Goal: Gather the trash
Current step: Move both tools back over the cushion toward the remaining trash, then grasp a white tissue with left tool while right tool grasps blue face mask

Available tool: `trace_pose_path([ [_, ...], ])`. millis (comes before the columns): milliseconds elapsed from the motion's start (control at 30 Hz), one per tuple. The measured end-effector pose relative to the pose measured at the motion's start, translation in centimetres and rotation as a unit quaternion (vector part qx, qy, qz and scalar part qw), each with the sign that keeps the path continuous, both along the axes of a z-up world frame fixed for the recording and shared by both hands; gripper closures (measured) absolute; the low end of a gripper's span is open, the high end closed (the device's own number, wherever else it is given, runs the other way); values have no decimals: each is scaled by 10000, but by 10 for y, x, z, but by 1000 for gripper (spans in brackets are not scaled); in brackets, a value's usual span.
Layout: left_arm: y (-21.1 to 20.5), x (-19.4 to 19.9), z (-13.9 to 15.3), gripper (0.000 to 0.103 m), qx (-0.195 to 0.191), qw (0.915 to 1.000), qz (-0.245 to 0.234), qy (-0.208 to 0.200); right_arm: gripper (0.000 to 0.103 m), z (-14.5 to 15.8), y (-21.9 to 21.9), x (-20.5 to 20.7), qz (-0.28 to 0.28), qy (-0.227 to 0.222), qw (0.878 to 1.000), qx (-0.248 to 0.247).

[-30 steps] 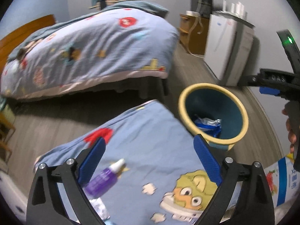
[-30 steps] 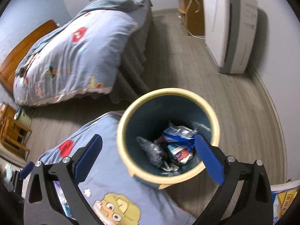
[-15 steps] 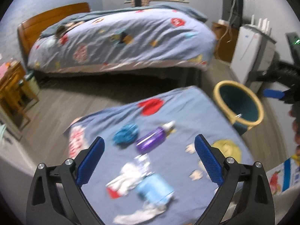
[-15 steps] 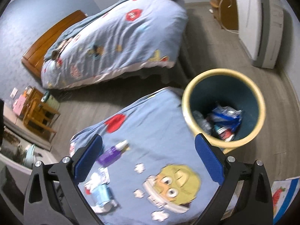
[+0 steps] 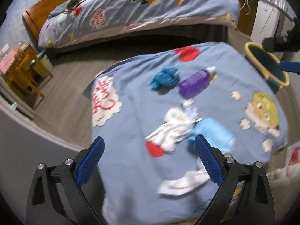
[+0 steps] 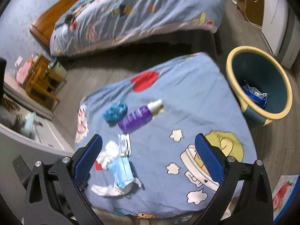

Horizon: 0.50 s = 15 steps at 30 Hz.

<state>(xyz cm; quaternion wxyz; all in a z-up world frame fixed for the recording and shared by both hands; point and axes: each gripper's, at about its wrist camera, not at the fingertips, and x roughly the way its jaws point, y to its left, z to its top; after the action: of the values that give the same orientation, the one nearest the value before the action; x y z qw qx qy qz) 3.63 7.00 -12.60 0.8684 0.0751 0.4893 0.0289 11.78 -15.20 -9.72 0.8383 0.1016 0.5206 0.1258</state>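
1. Both my left tool [image 5: 148, 157] and right tool [image 6: 148, 154] hung released, empty, above the blue quilt [image 6: 196, 97].
2. Trash, including a purple bottle [image 6: 136, 119], lay on the quilt; the bin [image 6: 258, 83] stood right of it.
3. A bed [image 6: 135, 11] lay beyond the quilt.

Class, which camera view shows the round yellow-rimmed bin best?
The right wrist view: the yellow-rimmed, dark teal round bin shows its whole rim, its inside, and the blue wrappers in it. The left wrist view catches only part of its rim at the right edge, with dark gear in front of it.
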Motion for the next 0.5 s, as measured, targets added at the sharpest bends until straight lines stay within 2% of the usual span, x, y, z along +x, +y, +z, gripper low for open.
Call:
trace_pose_path([
  [100, 22, -5, -3, 7, -95, 9996, 263, 0, 7, -17, 14, -5, 154, 210, 9997, -28],
  [233, 43, -7, 0, 7, -384, 9978, 544, -33, 32, -46, 40, -13, 637, 613, 9961, -84],
  [267, 44, -8, 0, 7, -425, 9976, 547, -40, 35, -55, 47, -15, 747, 733, 9945, -71],
  [333, 43, -9, 2, 7, -466, 9977, 480, -69, 48, -72, 62, -19, 952, 974, 9907, 42],
  [433, 37, -9, 2, 7, -421, 9986, 307, -80, 58, -90, 76, -23, 1147, 1215, 9859, 35],
  [467, 36, -10, 2, 7, -400, 9989, 250, -77, 64, -95, 79, -23, 1185, 1303, 9843, 76],
  [500, 36, -10, 1, 7, -399, 9989, 220, -68, 82, -97, 80, -23, 1192, 1344, 9837, 109],
])
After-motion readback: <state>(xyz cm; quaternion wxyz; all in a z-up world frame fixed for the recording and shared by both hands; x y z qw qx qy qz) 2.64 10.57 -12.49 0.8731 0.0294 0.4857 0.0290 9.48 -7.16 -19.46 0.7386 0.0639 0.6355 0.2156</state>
